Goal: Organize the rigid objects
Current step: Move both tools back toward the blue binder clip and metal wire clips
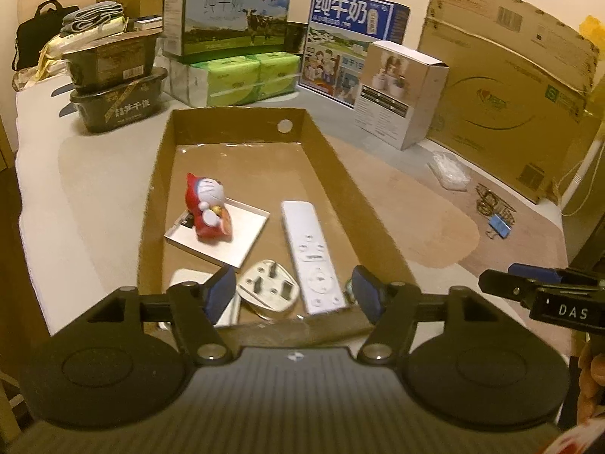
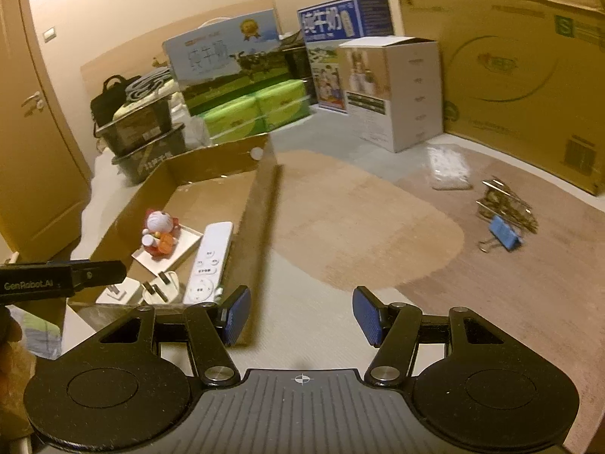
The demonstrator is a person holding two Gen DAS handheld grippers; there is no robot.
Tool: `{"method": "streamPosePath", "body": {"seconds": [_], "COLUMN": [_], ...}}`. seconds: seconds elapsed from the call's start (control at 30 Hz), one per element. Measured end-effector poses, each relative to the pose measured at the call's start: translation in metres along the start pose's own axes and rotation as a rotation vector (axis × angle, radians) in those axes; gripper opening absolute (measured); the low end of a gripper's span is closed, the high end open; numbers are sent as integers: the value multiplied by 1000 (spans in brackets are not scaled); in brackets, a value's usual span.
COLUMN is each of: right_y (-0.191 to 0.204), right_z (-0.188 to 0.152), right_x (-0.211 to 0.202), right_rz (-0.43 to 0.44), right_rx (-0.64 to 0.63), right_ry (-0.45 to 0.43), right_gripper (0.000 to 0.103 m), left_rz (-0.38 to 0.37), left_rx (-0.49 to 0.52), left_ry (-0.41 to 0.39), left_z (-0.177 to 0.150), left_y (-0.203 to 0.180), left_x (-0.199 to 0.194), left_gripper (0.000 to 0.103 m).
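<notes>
A shallow cardboard tray (image 1: 329, 151) holds a white remote (image 1: 310, 249), a white plug (image 1: 268, 289), a white adapter (image 1: 189, 276) and a red and white toy figure (image 1: 206, 208) lying on a flat white lid (image 1: 242, 238). My left gripper (image 1: 293, 295) hangs open above the tray's near end, and its pads touch nothing. My right gripper (image 2: 301, 316) stands open over the bare mat to the right of the tray (image 2: 264, 204), nothing between its fingers. A blue binder clip (image 2: 504, 236) lies further right, beside a heap of metal clips (image 2: 503, 204).
A clear plastic bag (image 2: 448, 168) lies behind the clips. Milk cartons (image 1: 230, 11), green tissue packs (image 1: 242, 75), a white box (image 1: 401, 94) and a big cardboard box (image 1: 510, 75) line the back. Two stacked dark tubs (image 1: 117, 90) stand at the back left. A door (image 2: 34, 113) is far left.
</notes>
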State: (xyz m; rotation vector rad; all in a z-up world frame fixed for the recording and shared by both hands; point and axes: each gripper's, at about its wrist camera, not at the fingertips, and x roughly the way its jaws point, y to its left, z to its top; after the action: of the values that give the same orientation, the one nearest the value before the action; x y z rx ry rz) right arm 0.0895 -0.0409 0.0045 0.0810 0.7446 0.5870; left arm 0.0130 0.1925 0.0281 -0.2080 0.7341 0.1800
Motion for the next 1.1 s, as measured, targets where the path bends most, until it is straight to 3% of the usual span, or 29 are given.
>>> {"method": "streamPosePath", "body": {"seconds": [0.37, 0.6, 0.73, 1.1], "right_y": [-29, -49, -64, -117], "right_z": [-10, -13, -14, -10], "right_x": [-28, -43, -52, -70], "right_rz": [-56, -100, -132, -218], "right_rx": [50, 81, 107, 168], "right_ry": [-22, -42, -55, -85], "right_gripper": [61, 61, 62, 64], "left_rz": [-22, -16, -51, -165], "left_rx": [36, 89, 108, 163], "left_ry": [-11, -37, -39, -12], "left_z": [-7, -4, 1, 20], "left_y": [-29, -54, -71, -125], "left_x": [-7, -5, -1, 28], "left_gripper": [88, 91, 96, 96]}}
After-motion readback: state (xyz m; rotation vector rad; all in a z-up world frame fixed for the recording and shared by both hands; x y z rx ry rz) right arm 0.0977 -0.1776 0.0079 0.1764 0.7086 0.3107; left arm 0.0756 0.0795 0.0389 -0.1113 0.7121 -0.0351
